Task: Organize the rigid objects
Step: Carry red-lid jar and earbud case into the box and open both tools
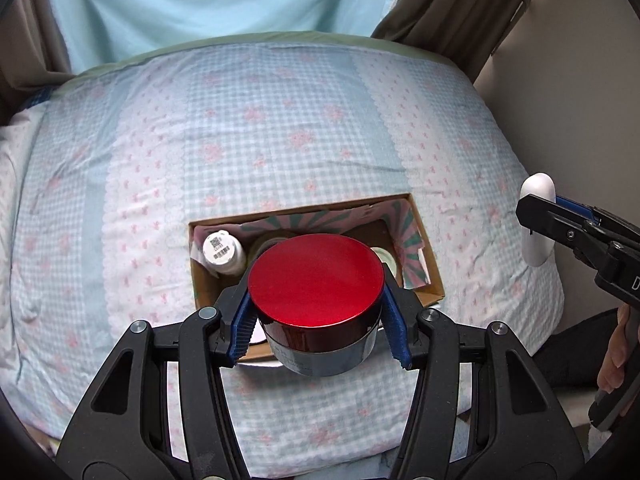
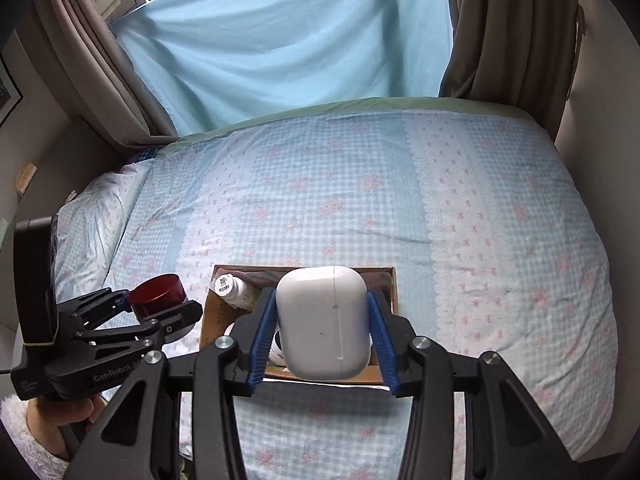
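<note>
Left tongs clamp red-lid jar, right tongs clamp white case, both above cardboard box near bed's front edge. My worry: box crowded, jar knocks white bottle.

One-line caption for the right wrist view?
Right gripper holds a white earbud case above the cardboard box on the bed.

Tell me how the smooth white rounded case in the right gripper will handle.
The smooth white rounded plastic case looks rigid and probably light. Its glossy curved sides may slip between the right gripper's blue ribbed pads. Set down on end, it would likely tip.
</note>
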`<state>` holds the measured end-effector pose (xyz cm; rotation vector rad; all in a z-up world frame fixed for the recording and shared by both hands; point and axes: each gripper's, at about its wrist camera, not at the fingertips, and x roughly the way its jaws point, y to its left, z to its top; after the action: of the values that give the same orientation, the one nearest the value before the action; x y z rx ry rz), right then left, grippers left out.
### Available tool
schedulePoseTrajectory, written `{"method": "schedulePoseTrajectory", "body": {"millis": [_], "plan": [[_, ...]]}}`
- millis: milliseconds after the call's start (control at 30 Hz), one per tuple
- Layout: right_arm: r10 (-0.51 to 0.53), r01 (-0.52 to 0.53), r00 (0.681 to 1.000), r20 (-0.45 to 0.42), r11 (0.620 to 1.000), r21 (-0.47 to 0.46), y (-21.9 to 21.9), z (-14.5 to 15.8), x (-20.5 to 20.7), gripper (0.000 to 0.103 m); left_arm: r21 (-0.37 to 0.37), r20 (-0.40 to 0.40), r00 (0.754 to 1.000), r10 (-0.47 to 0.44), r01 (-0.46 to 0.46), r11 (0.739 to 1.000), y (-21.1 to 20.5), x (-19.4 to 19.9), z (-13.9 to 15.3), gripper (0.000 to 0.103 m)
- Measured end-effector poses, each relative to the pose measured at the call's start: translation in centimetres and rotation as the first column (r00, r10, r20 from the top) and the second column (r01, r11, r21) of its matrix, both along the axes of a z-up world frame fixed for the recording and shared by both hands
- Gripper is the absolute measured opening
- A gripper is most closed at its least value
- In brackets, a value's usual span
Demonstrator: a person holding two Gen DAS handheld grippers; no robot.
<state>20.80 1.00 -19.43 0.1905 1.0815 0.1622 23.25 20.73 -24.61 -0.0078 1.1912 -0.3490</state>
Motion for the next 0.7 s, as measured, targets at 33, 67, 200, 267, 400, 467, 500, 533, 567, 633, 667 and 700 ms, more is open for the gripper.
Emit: {"method": "schedulePoseTrajectory", "body": {"millis": [33,67,200,267,400,467,500,533,567,633,667,700], "plan": [[0.001,0.0,1.0,-0.013,1.0,0.009,0.3,-0.8,0.6,0.042,0.005,-0.009,1.0,-0.002,0.002,1.0,0.1,0.5,-0.9,0.051],[0.004,-0.004,1.0,-0.029,1.0,0.015,0.7,-1.8,1.2,0.042,0.007,-0.02,1.0,-0.004,0.004,1.0,0.2,1.0,-1.8,0.051],[0.016,-0.014,0.994,-0.11,1.0,0.016,1.5,-6.2,3.4,0.042,0.024,-0.073,0.997,0.0,0.002,1.0,0.2,3.3,-5.7,0.051],[0.003,0.001,0.988,-0.153,1.0,0.027,1.6,-8.7,4.5,0.042,0.045,-0.091,0.996,-0.008,0.012,0.999,-0.1,4.4,-7.6,0.051],[-0.019,0.025,0.976,-0.218,0.999,0.027,1.1,-13.5,6.4,0.042,0.078,-0.135,0.99,-0.032,0.043,0.996,-0.8,6.7,-12.0,0.051],[-0.029,0.038,0.968,-0.248,0.999,0.029,0.9,-15.9,7.2,0.042,0.08,-0.162,0.986,-0.031,0.044,0.996,-1.1,7.7,-13.9,0.051],[-0.035,0.044,0.965,-0.26,0.999,0.03,0.8,-17.0,7.7,0.042,0.08,-0.172,0.985,-0.032,0.046,0.996,-1.3,8.2,-14.8,0.051],[-0.039,0.048,0.963,-0.266,0.998,0.027,0.8,-17.9,8.1,0.042,0.08,-0.181,0.983,-0.035,0.05,0.995,-1.6,8.5,-15.5,0.051],[-0.042,0.05,0.963,-0.266,0.998,0.024,0.8,-18.7,8.4,0.042,0.084,-0.188,0.981,-0.04,0.056,0.995,-1.8,8.8,-16.1,0.051],[-0.048,0.056,0.962,-0.267,0.998,0.022,0.8,-20.0,8.9,0.042,0.093,-0.199,0.978,-0.055,0.075,0.993,-2.3,9.2,-17.2,0.051],[-0.051,0.059,0.96,-0.274,0.998,0.023,0.8,-20.5,9.2,0.042,0.096,-0.206,0.977,-0.061,0.082,0.992,-2.6,9.4,-17.6,0.051],[-0.051,0.061,0.957,-0.286,0.998,0.026,0.8,-21.2,9.5,0.042,0.099,-0.213,0.975,-0.065,0.088,0.991,-2.8,9.5,-18.0,0.051]]}}
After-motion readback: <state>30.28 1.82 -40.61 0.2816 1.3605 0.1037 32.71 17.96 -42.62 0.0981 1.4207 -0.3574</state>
